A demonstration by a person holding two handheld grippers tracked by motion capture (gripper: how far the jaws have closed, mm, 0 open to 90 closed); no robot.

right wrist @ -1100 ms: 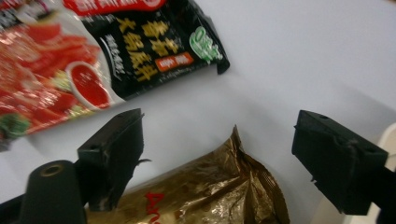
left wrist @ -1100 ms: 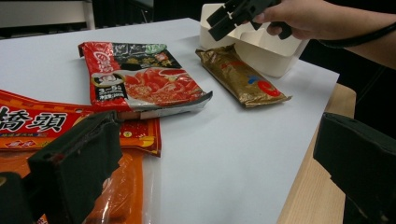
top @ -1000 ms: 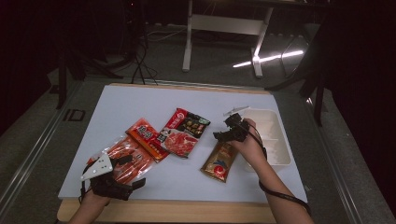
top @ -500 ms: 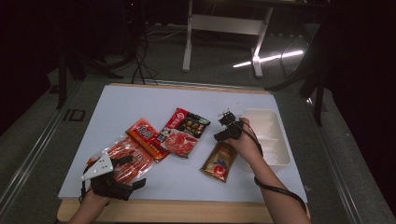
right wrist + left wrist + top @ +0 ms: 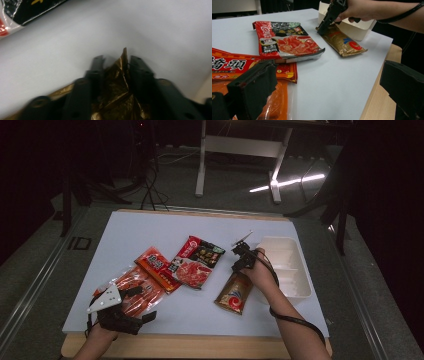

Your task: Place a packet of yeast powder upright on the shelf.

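On the smooth white table (image 5: 300,315), the right hand-held gripper (image 5: 116,65), jaws just closing, pinches a crinkled gold foil pouch (image 5: 234,292).

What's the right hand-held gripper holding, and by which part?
The right hand-held gripper pinches the gold packet by its far end, foil bunched between the jaws.

Counter (image 5: 150,227): pale blue-white top with a wooden edge along the near and far sides.
Far right: white tray (image 5: 292,270) with ribbed compartments, resting on the counter.
Just beside the tray: gold-brown packet (image 5: 234,294), lying flat, its far end crumpled upward.
Middle: red and black food packet (image 5: 196,262), flat, picture side up.
Left of it: red packet (image 5: 157,268) with pale lettering, lying at a slant, its edge touching the middle packet.
Near left: clear orange packet (image 5: 135,290), partly under the red packet.
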